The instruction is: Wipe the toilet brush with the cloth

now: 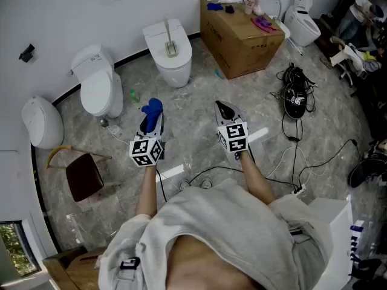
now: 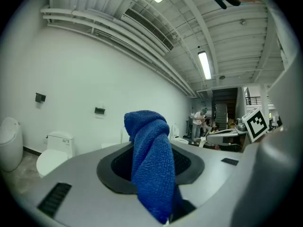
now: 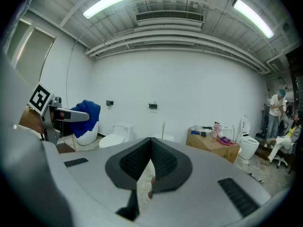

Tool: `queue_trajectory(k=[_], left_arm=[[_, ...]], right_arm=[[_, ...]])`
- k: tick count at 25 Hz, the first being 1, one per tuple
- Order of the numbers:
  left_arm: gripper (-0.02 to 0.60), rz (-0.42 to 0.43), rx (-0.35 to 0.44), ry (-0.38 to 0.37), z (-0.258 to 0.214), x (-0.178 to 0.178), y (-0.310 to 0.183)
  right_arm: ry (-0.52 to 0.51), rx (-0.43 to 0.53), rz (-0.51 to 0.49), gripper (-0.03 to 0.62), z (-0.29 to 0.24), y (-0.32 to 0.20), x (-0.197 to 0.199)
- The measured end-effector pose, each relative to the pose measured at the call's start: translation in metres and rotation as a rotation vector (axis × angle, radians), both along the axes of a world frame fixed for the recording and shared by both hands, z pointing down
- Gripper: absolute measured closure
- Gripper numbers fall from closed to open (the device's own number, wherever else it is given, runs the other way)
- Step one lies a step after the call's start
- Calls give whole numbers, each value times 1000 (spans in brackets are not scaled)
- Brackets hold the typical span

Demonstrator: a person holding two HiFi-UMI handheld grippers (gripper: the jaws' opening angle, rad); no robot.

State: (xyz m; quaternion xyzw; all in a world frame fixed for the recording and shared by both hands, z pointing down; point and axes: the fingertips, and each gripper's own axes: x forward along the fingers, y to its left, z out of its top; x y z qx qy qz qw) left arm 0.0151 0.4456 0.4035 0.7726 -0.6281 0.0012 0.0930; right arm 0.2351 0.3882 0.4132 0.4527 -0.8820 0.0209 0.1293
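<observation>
1. Two tongs: the left tongs (image 1: 151,118) are clamped on one blue terry cloth (image 2: 151,160); the right tongs (image 1: 224,107) are pressed together, empty.
2. One pale toilet brush (image 1: 170,40) lies atop the middle white toilet (image 1: 178,65), one of four.

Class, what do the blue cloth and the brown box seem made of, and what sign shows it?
The blue cloth: likely microfibre or terry, matte; fine looped nap, soft folds. The brown box: probably cardboard, dull tan, sharp folded edges.
</observation>
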Motion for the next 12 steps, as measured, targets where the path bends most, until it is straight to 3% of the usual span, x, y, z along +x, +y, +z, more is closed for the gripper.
queue_trajectory(k=[12], left_arm=[[419, -14, -23, -7, 12, 10, -15]], right_arm=[[14, -26, -20, 563, 24, -8, 8]])
